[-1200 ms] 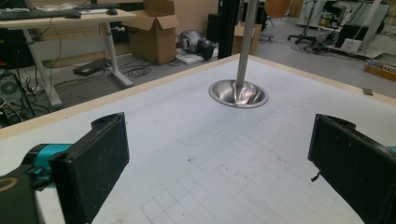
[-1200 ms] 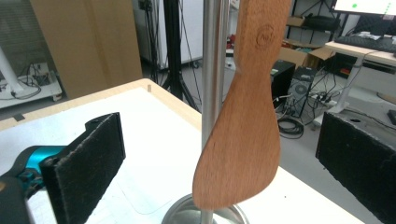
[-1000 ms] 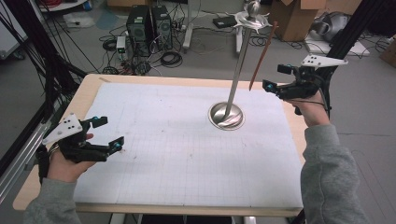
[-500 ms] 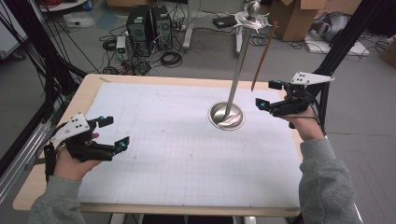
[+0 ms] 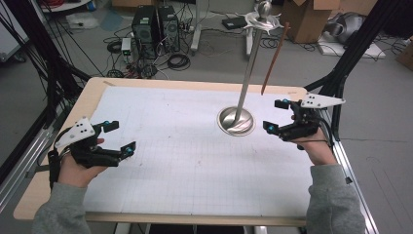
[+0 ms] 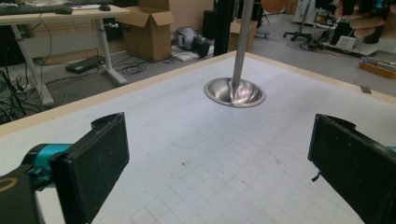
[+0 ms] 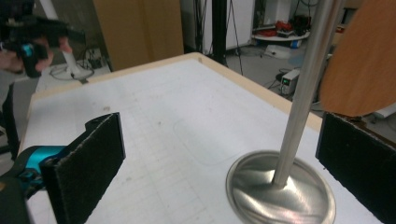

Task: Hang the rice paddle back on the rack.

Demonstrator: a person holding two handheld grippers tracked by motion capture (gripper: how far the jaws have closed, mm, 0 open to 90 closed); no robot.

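Observation:
A metal stand has its round base [image 5: 236,121] [image 6: 235,92] [image 7: 280,193] on the white gridded mat, right of centre. Its pole [image 5: 248,63] [image 7: 308,84] rises to a hooked top. From there hangs a brown wooden utensil [image 5: 273,58] [image 7: 362,65], clear of the mat. My right gripper [image 5: 272,115] [image 7: 219,154] is open and empty just right of the base, jaws pointing at the pole. Over the mat's front left, my left gripper [image 5: 122,136] [image 6: 217,140] is also open and empty, facing the stand from far off.
The mat covers a wooden table [image 5: 97,87]. Black frame posts [image 5: 46,58] rise off its left and right sides. On the floor beyond the far edge lie computer towers [image 5: 156,24], cables and cardboard boxes [image 5: 307,19].
My right gripper has come down and toward the near side, from beside the utensil's lower end to beside the base. The left gripper has shifted slightly to the right.

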